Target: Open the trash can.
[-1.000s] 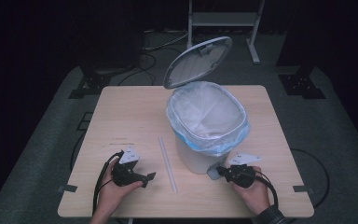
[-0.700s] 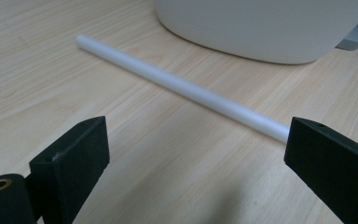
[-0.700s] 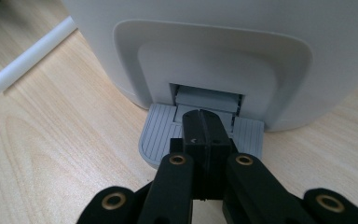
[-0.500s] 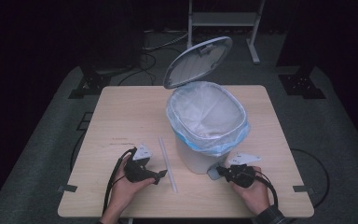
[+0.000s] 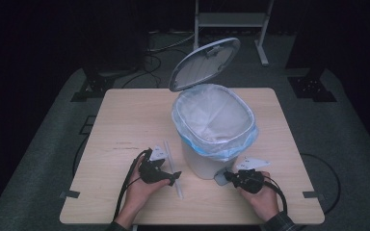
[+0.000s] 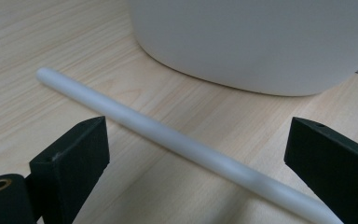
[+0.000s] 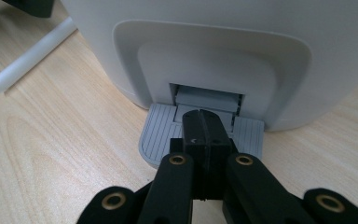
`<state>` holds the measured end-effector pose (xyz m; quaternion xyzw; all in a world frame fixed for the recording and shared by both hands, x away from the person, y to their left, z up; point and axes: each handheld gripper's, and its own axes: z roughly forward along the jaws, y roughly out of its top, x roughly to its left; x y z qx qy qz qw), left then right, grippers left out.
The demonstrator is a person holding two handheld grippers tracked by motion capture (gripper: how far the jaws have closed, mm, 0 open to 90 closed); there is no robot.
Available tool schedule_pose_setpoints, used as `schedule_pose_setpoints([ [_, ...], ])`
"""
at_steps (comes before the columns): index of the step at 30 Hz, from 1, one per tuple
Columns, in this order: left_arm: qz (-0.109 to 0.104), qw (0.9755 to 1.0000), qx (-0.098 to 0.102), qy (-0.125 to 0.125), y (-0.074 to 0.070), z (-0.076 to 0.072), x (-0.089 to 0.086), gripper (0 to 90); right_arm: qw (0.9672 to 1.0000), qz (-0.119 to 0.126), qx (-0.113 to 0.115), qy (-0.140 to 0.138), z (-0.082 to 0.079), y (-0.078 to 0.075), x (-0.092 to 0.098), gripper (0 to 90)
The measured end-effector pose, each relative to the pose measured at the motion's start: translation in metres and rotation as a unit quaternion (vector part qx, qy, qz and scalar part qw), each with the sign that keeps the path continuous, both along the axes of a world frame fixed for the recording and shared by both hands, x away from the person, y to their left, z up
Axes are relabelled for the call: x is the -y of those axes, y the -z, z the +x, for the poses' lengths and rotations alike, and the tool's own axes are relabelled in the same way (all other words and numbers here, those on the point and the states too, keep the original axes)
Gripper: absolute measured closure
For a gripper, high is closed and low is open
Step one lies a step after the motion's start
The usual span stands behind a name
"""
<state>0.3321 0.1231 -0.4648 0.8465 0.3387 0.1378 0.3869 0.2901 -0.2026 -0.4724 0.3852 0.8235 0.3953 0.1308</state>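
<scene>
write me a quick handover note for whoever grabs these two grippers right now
Left gripper: open, low over the table, fingers either side of the white plastic straw, not closed on it.
Right gripper: shut, tip pressing on the grey ribbed foot pedal of the white pedal bin.
Bin: round grey lid is up, clear liner bag fitted inside.
Done: lid opened.
Left, probably: close on the straw, lift it, drop it in the bin, release the pedal.
</scene>
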Motion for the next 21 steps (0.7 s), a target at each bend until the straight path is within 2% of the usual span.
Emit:
schedule_pose_setpoints([
  [5,0.009,1.0,-0.002,-0.002,0.005,0.002,0.006,4.8,1.0,0.0,0.0,0.0,0.0,0.0,0.0,90.0],
  [12,0.018,0.9997,-0.014,-0.009,0.012,0.004,0.005,5.3,1.0,0.001,-0.002,0.0,0.0,0.0,0.0,90.0],
  [15,0.026,0.9995,-0.015,-0.009,0.014,0.003,0.005,7.0,1.0,0.001,-0.002,0.0,0.0,0.0,0.0,90.0],
  [17,0.026,0.9995,-0.011,-0.011,0.014,0.002,0.004,12.0,1.0,0.001,-0.002,0.0,0.0,0.0,0.0,90.0],
  [21,0.03,0.9994,-0.009,-0.012,0.014,-0.001,0.002,14.0,1.0,0.002,-0.002,0.0,0.0,0.0,0.0,90.0],
])
